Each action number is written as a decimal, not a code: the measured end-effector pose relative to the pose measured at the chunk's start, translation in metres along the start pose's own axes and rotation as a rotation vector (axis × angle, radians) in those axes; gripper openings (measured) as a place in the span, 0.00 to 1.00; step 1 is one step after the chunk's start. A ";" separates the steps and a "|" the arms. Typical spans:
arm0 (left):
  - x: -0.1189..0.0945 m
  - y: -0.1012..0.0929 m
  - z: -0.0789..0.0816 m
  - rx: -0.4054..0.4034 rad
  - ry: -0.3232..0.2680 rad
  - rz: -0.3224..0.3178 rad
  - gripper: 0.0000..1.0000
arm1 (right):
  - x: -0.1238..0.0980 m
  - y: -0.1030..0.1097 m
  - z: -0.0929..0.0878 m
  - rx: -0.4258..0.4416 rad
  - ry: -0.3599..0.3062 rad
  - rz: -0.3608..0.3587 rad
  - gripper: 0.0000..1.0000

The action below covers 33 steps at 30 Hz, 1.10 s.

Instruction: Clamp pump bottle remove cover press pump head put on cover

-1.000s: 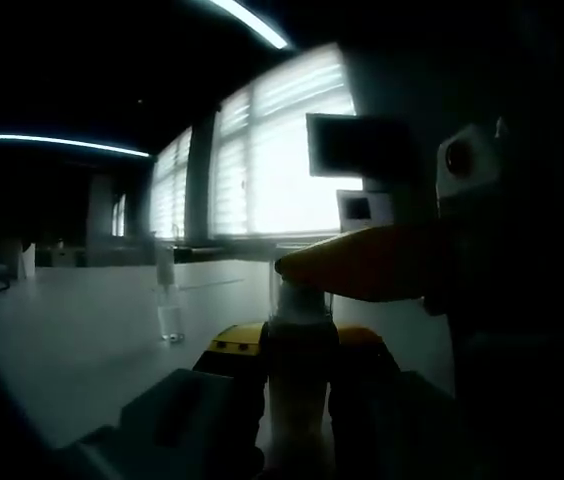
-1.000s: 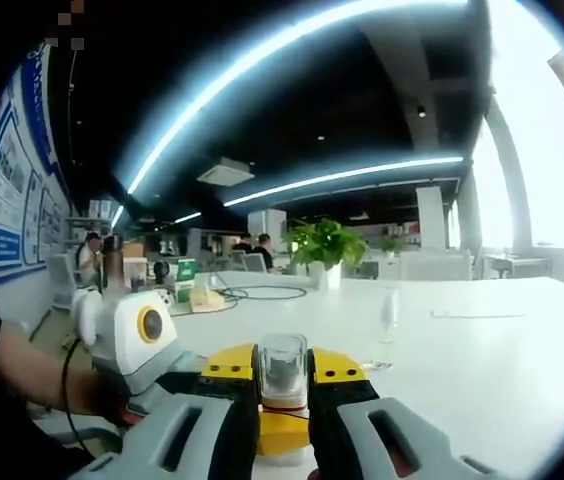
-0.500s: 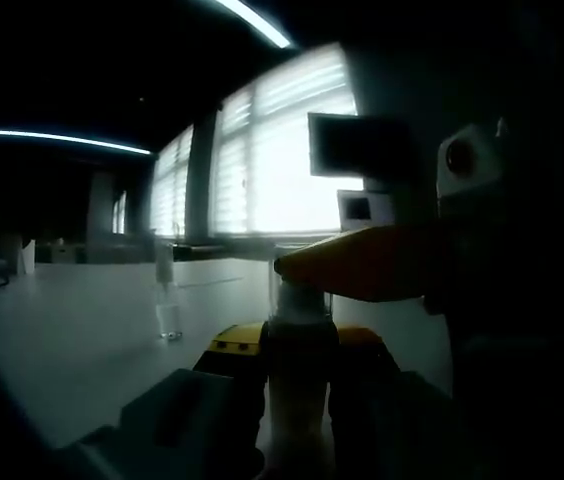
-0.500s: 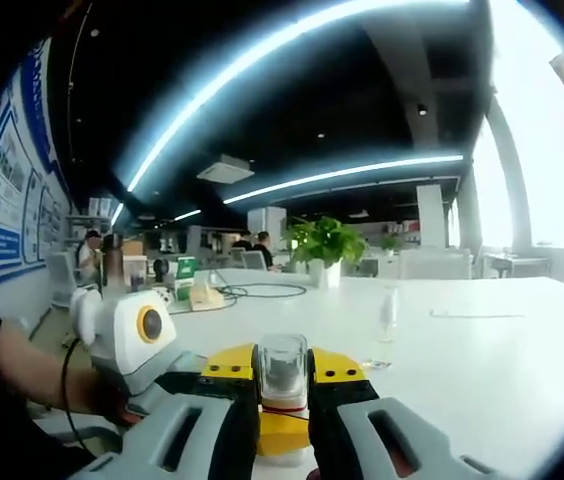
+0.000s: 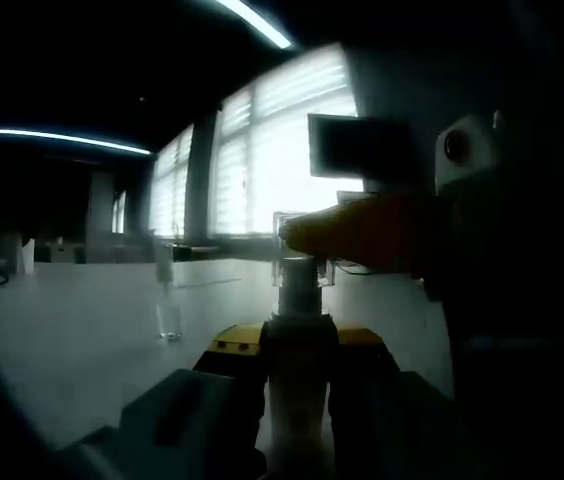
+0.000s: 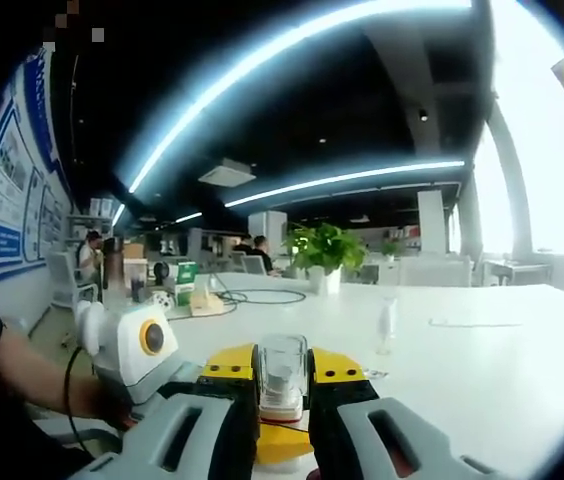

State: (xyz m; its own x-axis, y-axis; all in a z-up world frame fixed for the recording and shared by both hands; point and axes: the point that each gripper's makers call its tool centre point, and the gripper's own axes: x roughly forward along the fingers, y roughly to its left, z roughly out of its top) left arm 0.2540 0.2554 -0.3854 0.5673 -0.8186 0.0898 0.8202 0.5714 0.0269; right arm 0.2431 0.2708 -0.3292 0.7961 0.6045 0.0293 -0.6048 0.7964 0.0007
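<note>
The pump bottle (image 5: 297,400) stands upright between the jaws of my left gripper (image 5: 297,345), which is shut on its body. Its white pump head (image 5: 298,290) shows bare above the jaws. Just above the head, the clear cover (image 5: 300,250) hangs in the orange-tipped right gripper (image 5: 307,240), which reaches in from the right. In the right gripper view the same cover (image 6: 282,375) sits pinched between my right gripper (image 6: 282,390) jaws. The left gripper (image 6: 147,350), held by a hand, is at the lower left.
A small clear spray bottle (image 5: 169,305) stands alone on the white table (image 5: 72,320); it is also seen as a bottle (image 6: 387,325) further along the table (image 6: 482,370). A potted plant (image 6: 324,250), cables and seated people are far back.
The right gripper has risen with the clear cover, lifting it off the pump head, which now stands exposed. The left gripper and the bottle have stayed still.
</note>
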 end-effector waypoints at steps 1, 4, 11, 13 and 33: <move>0.000 0.000 0.000 0.000 0.000 0.001 0.14 | 0.000 0.000 0.003 0.008 -0.013 0.006 0.13; -0.001 0.001 0.000 -0.005 0.000 0.002 0.14 | -0.002 0.003 0.010 0.001 -0.031 0.026 0.13; 0.000 0.000 0.000 0.000 -0.002 0.000 0.14 | -0.003 0.001 0.023 -0.003 -0.058 0.020 0.13; 0.000 0.000 0.000 0.002 -0.002 0.000 0.14 | -0.003 0.000 0.024 -0.004 -0.058 0.017 0.13; 0.001 -0.001 0.001 0.008 -0.006 -0.005 0.14 | -0.027 -0.033 0.017 0.008 -0.072 -0.079 0.13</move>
State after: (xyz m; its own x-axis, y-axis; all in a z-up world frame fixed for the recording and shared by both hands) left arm 0.2533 0.2542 -0.3845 0.5627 -0.8211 0.0951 0.8224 0.5678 0.0357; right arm 0.2407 0.2279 -0.3130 0.8375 0.5371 0.1008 -0.5410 0.8409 0.0135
